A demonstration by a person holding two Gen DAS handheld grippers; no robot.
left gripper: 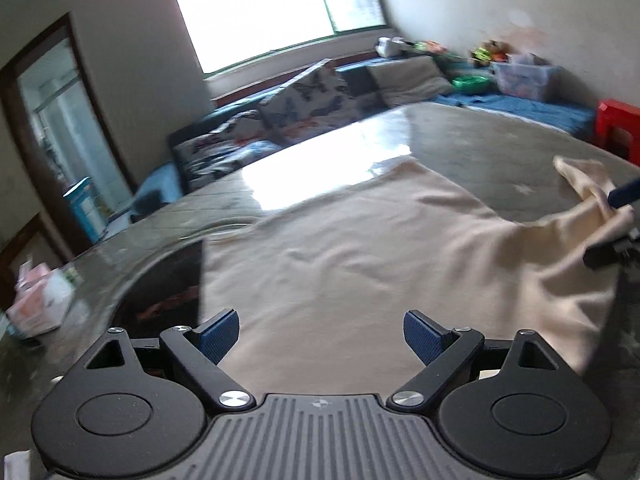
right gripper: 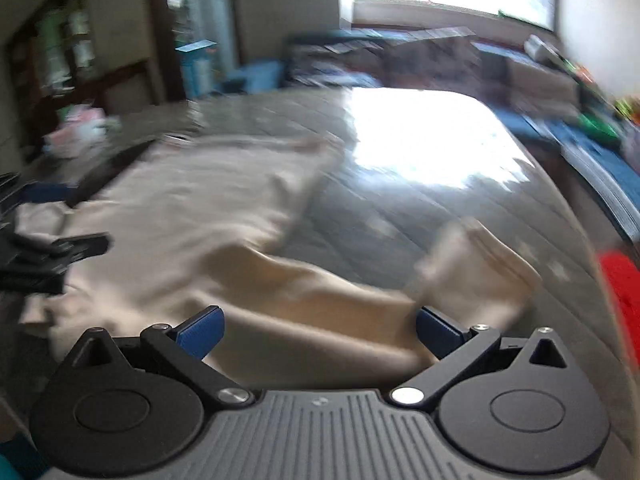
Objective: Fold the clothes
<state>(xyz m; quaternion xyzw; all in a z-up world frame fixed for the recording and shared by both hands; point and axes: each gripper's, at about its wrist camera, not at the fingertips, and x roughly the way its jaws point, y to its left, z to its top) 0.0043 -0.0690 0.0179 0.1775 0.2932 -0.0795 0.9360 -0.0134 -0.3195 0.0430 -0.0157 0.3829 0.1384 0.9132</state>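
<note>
A cream garment [left gripper: 360, 248] lies spread on a glossy grey table [left gripper: 480, 152]. My left gripper [left gripper: 322, 338] hovers open over its near edge, with nothing held between the blue pads. At the right edge of that view, my right gripper [left gripper: 614, 226] has a raised corner of the cloth draped between its fingers. In the blurred right wrist view, my right gripper [right gripper: 320, 332] stands wide open with a cream sleeve [right gripper: 476, 272] running across the gap. The rest of the garment [right gripper: 192, 200] stretches to the left, where the left gripper [right gripper: 60, 218] shows at the edge.
A pink and white box [left gripper: 36, 304] sits at the table's left end. A dark flat item [left gripper: 172, 280] lies partly under the garment. A red stool [left gripper: 618, 120] stands to the right. A cushioned bench [left gripper: 304, 104] runs beyond the far edge, under the window.
</note>
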